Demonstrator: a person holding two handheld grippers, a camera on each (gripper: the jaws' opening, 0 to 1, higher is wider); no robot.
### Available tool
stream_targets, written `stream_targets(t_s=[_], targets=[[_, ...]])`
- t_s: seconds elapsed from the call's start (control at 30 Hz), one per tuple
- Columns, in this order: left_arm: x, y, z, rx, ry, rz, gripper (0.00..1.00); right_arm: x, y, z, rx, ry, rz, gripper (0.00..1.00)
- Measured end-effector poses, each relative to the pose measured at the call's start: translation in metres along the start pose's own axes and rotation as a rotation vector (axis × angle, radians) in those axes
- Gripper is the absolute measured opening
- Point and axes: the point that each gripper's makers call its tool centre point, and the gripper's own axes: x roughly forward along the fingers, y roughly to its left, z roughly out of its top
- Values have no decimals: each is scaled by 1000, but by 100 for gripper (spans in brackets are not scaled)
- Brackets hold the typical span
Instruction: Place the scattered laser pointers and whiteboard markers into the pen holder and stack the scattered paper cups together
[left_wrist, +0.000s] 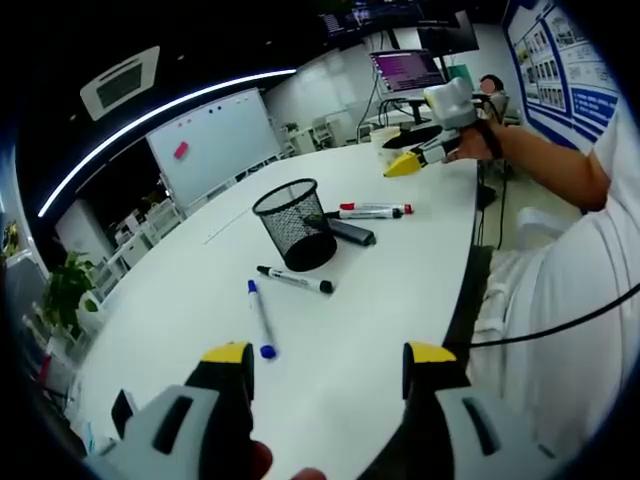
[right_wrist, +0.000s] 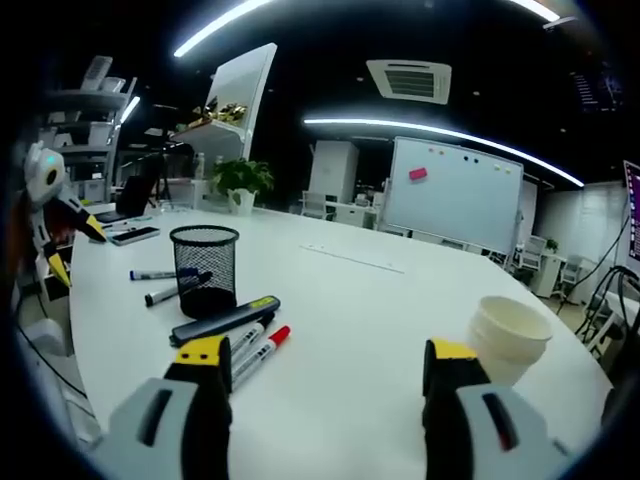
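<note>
markers (left_wrist: 300, 281) scattered beside mesh pen holder (left_wrist: 296, 224), paper cups (right_wrist: 508, 338) apart, both grippers wide, empty

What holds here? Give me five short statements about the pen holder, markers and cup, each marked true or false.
1. The mesh pen holder stands upright. True.
2. A blue-capped marker sits inside the holder. False: it lies on the table.
3. The left gripper grips a marker. False: its jaws are open, empty.
4. A paper cup lies beyond the right gripper. True.
5. The red-capped marker stands upright. False: it lies flat.
</note>
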Motion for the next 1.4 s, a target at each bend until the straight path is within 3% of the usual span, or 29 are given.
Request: stream_targets(t_s=[0.87, 1.4], targets=[[-1, 2, -1, 0, 2, 12, 60, 3, 35, -14, 66, 9, 82, 75], [1, 3, -4, -3, 4, 8, 60, 5, 40, -23, 89, 28, 107, 74]])
